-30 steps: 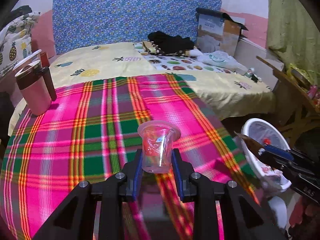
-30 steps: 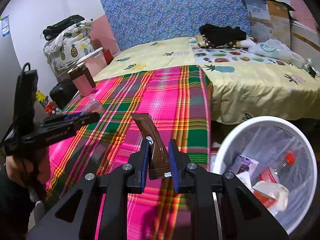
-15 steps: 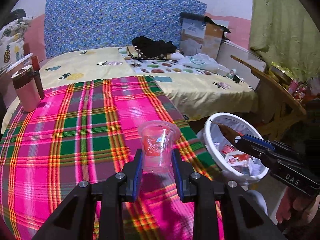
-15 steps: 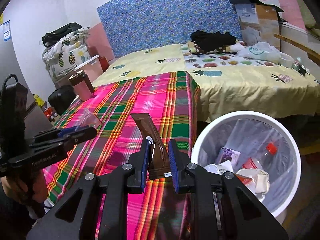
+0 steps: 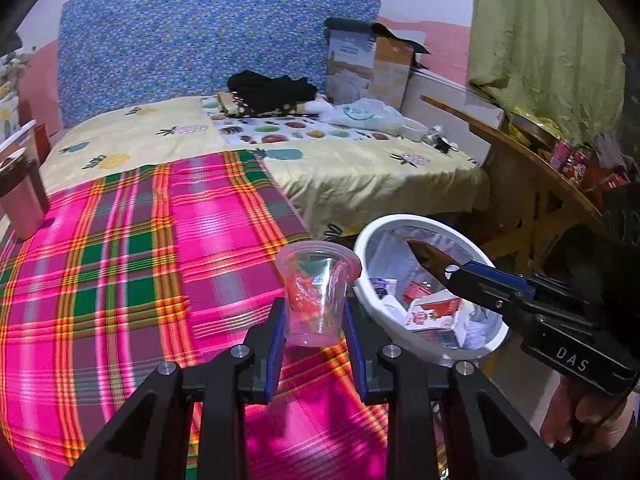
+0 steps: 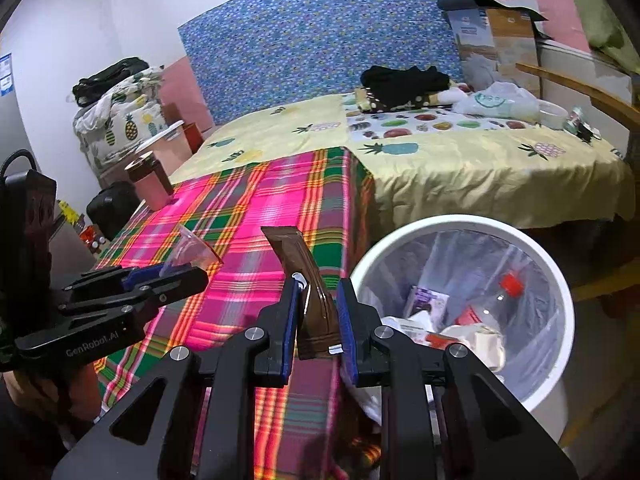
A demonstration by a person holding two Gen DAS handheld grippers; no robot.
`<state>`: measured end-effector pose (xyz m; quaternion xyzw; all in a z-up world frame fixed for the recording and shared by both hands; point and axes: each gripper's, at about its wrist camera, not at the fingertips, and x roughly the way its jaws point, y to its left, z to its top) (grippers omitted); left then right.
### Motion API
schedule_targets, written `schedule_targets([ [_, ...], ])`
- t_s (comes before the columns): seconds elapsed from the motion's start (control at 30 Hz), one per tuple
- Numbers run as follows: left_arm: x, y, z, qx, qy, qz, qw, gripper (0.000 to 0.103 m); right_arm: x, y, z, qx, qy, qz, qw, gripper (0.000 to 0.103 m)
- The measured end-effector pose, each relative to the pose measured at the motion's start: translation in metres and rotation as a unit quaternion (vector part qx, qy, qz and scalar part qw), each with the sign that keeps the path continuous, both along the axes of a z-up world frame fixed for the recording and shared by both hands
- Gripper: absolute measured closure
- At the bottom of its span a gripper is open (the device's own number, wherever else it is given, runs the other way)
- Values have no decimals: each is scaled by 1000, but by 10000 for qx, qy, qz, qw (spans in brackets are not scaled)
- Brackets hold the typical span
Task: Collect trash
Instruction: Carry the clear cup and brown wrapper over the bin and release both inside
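Both claws have swung off the middle of the bed toward its near right corner over the past second, and the white bin (image 6: 460, 224) now fills far more of both views than it did

We've got the left claw (image 5: 314, 322) closed on a clear plastic cup (image 5: 316, 292), upright, rim up, pads pressing its lower sides. It hangs above the right edge of the pink plaid blanket (image 5: 140, 272), just beside the bin's rim (image 5: 362, 280) but not over the opening yet

Our right claw (image 6: 318, 312) is pinched almost fully closed on a brown wrapper (image 6: 308, 288), which sticks up and bends away past the fingertips. From the left camera we see its tip already poking over the bin, where a carton, a bottle with a red cap and paper scraps lie in the clear liner

So we judge we're at the drop: wrapper first, cup close behind

What could go wrong? Let go of the cup now and we'd likely land it on the blanket or clip the rim and bounce it to the floor, because it's short of the opening. That wrapper is light and curved, so it could cling to a pad or flutter outside if we open too high. And both claws are converging on one bin, so they may knock each other
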<state>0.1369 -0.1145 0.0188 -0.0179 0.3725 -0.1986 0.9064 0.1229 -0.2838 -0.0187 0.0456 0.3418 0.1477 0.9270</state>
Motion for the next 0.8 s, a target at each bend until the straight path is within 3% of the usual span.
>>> schedule_targets([
  [0.8,35,-103,-37,131,326,-965,9947,74,1,-70,-20,100,392,-945,9947,83],
])
